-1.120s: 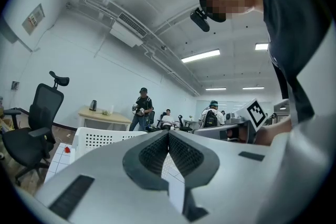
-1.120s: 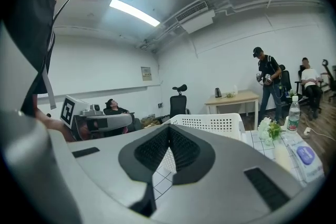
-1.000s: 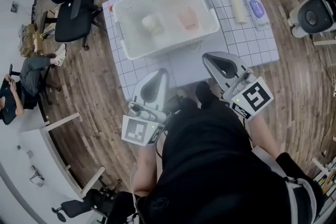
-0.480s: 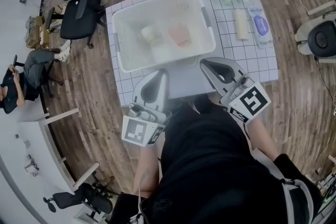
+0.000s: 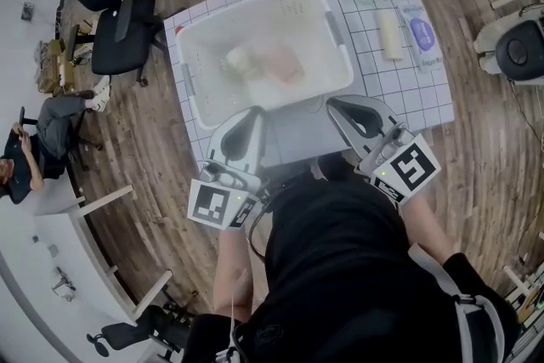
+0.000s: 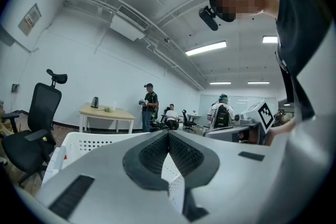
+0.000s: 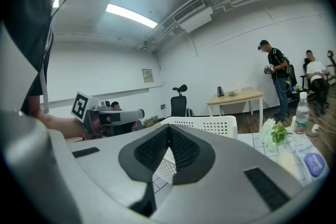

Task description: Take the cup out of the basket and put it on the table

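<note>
While our view has swung a little over the last second, little else has changed. Our left gripper [image 5: 253, 116] has slid slightly outward, and with the right gripper [image 5: 337, 104] it still waits at the near edge of the white gridded table [image 5: 399, 89]. Both have their jaws pressed together on nothing. In the white perforated plastic basket [image 5: 255, 6] a pale cream cup [image 5: 239, 60] and a pinkish cup [image 5: 286, 64] lie side by side, blurred and untouched. We judge the reach has not begun.
</note>
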{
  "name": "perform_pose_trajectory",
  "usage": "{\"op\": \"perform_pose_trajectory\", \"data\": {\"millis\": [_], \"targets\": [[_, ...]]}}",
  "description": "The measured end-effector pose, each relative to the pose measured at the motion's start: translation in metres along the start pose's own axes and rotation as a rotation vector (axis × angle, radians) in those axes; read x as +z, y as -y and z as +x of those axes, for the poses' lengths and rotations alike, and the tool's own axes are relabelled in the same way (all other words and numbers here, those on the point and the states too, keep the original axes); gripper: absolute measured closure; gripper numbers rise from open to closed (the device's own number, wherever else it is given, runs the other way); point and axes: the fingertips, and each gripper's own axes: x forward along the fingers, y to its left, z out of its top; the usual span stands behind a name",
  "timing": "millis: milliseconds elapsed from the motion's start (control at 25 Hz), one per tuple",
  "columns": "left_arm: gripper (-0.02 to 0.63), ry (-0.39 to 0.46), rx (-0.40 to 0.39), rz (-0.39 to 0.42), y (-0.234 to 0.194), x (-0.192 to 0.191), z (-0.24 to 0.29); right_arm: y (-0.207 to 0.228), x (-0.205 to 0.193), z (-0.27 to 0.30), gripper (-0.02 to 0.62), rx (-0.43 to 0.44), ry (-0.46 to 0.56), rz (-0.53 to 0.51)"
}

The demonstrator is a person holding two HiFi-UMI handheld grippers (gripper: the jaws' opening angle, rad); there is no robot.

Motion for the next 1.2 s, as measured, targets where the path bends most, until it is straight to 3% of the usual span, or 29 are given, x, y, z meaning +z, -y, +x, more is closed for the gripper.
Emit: {"op": "perform_pose_trajectory", "data": {"millis": [280,600,1200], "targets": [[0.597,-0.124,-0.111,-0.019,-0.025,-0.005,0.023,0.001,-0.007,0.006,0.58,-0.05,0.001,0.025],[0.597,-0.265,-0.236,0.042,-0.051,-0.015,0.061,0.003,-0.001,0.008,0.58,-0.096,0.023,0.032],[0.595,-0.427,-0.443,0.133,-0.069,-0.061,0.112,0.014,-0.006,0.01,0.58,-0.15,0.023,0.046]]}}
